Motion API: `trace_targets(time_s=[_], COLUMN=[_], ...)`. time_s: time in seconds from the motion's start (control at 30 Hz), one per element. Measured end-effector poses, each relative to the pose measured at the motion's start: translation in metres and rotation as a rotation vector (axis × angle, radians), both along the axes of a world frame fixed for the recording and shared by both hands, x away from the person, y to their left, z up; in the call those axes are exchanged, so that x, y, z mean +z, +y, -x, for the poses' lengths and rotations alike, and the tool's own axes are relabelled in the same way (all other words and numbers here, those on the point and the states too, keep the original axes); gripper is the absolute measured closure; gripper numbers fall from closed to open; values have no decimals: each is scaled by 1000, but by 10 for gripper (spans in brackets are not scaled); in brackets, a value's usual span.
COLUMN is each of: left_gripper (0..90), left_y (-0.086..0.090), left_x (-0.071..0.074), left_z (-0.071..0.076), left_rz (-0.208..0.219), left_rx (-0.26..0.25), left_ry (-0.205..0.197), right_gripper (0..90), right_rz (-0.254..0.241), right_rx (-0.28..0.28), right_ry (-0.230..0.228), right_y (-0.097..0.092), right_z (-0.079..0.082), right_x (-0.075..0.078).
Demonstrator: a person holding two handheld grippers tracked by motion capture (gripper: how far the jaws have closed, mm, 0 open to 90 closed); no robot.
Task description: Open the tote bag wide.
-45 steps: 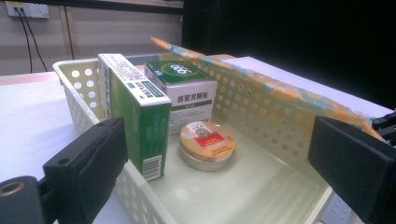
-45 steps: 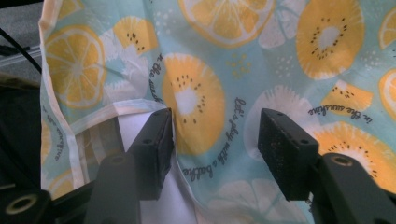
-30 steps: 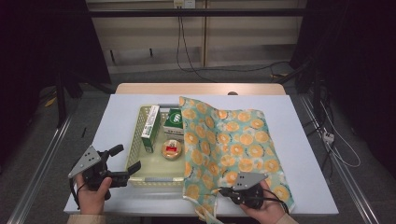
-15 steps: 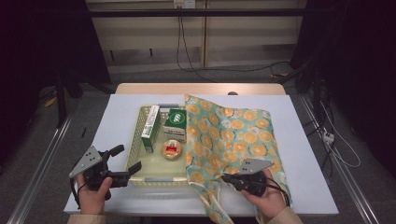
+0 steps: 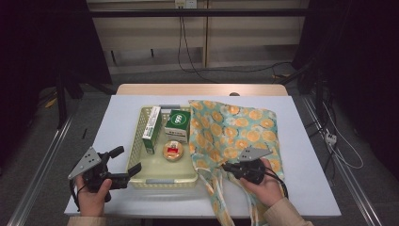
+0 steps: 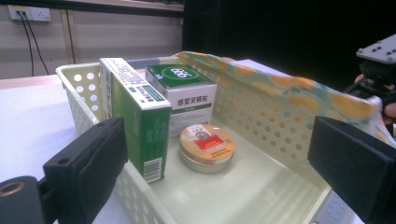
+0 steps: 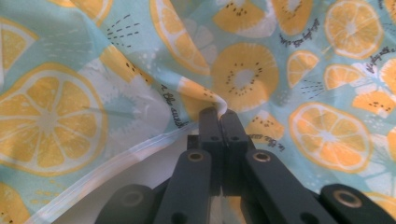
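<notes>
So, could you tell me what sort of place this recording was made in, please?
Probably a lab or studio recording station, not a home: a white table between metal floor rails, dark curtains at the sides, cables along the back wall, and a person holding camera-bearing grippers.

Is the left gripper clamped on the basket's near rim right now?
No: in the left gripper view the left gripper has its jaws wide apart, holding nothing, with the basket beyond them.

Rumpled orange-print bag [image 5: 235, 132] beside basket [image 5: 136, 160]
</notes>
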State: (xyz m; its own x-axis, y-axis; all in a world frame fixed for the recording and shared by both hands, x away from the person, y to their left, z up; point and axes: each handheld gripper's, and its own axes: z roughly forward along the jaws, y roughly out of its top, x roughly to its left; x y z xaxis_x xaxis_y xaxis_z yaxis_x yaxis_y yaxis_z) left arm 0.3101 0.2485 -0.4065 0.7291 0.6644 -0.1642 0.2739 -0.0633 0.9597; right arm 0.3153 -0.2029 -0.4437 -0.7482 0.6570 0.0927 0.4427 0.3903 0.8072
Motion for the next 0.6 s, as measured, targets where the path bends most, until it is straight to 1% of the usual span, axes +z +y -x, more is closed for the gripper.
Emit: trace_targets(time_s=[0.03, 0.07, 0.1, 0.17, 0.23, 0.3, 0.33, 0.37, 0.4, 0.47, 0.5, 0.53, 0.57, 0.6], left_gripper=[48, 48, 48, 48, 48, 49, 48, 48, 48, 48, 48, 48, 48, 48], left_y=[0, 0, 0, -1, -1, -1, -1, -1, -1, -1, -1, -1, -1, -1], left_x=[0, 0, 0, 0, 0, 0, 0, 0, 0, 0, 0, 0, 0, 0], left_z=[0, 0, 0, 0, 0, 0, 0, 0, 0, 0, 0, 0, 0, 0], left_rz=[-1, 1, -1, 6, 1, 4, 3, 2, 5, 2, 0, 3, 3, 3], left_rx=[-2, -1, -4, -1, -5, -5, -5, -6, -4, -7, -8, -10, -10, -10], left_ry=[3, 5, 3, 3, 2, 3, 3, 3, 3, 5, 5, 8, 9, 8], right_gripper=[900, 900, 900, 900, 900, 900, 900, 900, 900, 900, 900, 900, 900, 900], right_rz=[0, -7, -16, -14, -19, -5, -13, -27, -30, -18, -18, 1, 18, 18], right_rx=[0, -4, -24, -26, -40, -48, -56, -67, -73, -87, -87, -87, -101, -101], right_ry=[0, 5, 16, 20, 30, 20, 27, 25, 29, 34, 34, 28, 28, 28], right_y=[0, -1, -4, -4, -5, -5, -6, -7, -7, -8, -8, -7, -8, -8], right_z=[0, -3, -11, -13, -20, -25, -28, -33, -35, -40, -40, -44, -51, -51], right_x=[0, 1, 3, 3, 5, 8, 10, 13, 14, 16, 16, 18, 20, 20])
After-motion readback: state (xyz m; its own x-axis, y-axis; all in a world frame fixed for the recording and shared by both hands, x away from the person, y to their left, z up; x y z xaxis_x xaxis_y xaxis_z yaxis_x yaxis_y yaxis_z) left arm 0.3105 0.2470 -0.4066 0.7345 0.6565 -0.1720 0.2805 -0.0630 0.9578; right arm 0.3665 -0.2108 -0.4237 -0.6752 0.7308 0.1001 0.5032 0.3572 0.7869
